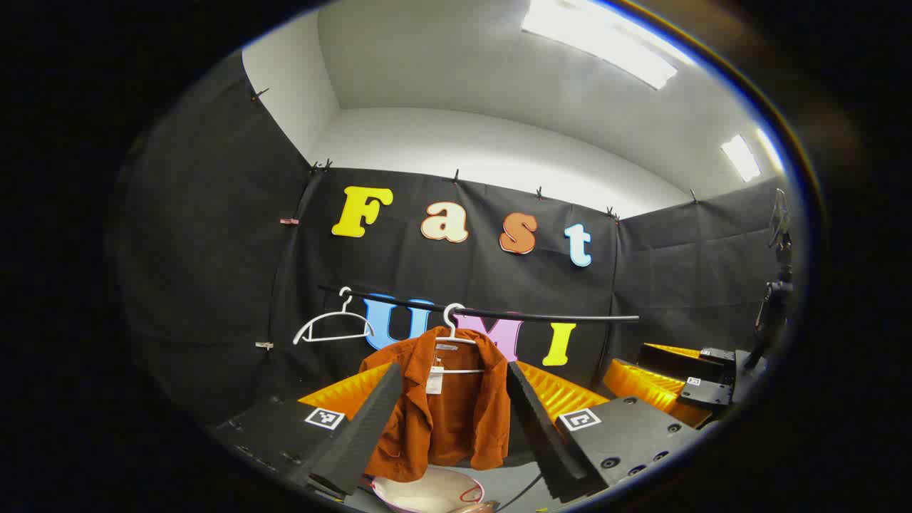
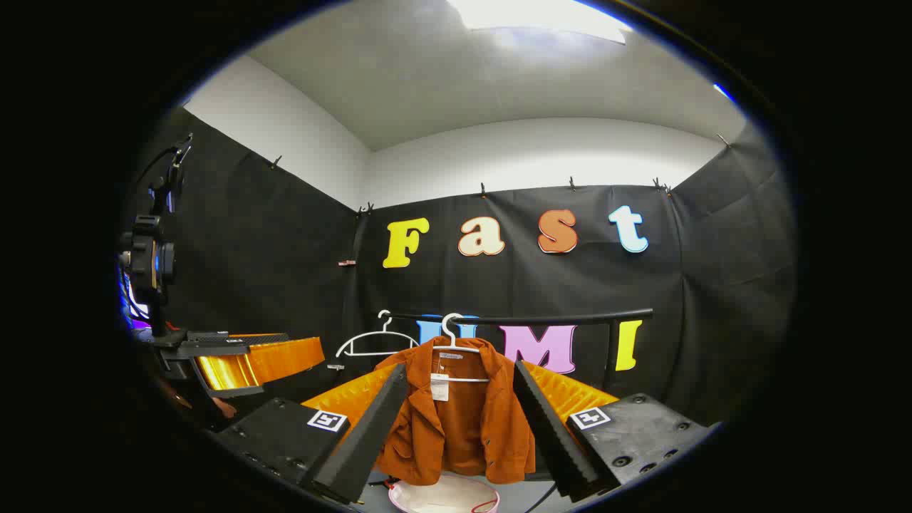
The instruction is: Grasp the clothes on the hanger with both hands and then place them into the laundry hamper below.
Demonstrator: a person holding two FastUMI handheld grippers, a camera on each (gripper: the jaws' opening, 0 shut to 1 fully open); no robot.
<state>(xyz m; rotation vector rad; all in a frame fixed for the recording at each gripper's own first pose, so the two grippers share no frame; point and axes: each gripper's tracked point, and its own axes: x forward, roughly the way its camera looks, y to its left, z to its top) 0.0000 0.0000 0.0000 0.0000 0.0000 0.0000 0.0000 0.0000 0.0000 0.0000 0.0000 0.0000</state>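
Note:
An orange-brown jacket (image 1: 445, 410) hangs on a white hanger (image 1: 456, 335) from a black rail (image 1: 541, 315); the right gripper view has the same jacket (image 2: 463, 420) on that hanger (image 2: 454, 342). Below it sits the white laundry hamper (image 1: 427, 493), its rim also low in the right gripper view (image 2: 445, 495). My left gripper (image 1: 452, 434) is open, some way short of the jacket, fingers framing it. My right gripper (image 2: 456, 434) is open too, likewise framing the jacket. The right gripper (image 1: 684, 374) appears at the right of the left gripper view, the left gripper (image 2: 249, 363) at the left of the right gripper view.
A second, bare white hanger (image 1: 333, 328) hangs on the rail left of the jacket, seen too in the right gripper view (image 2: 374, 342). A black stand with a device (image 2: 153, 256) rises at the left. Black cloth walls close in the booth on three sides.

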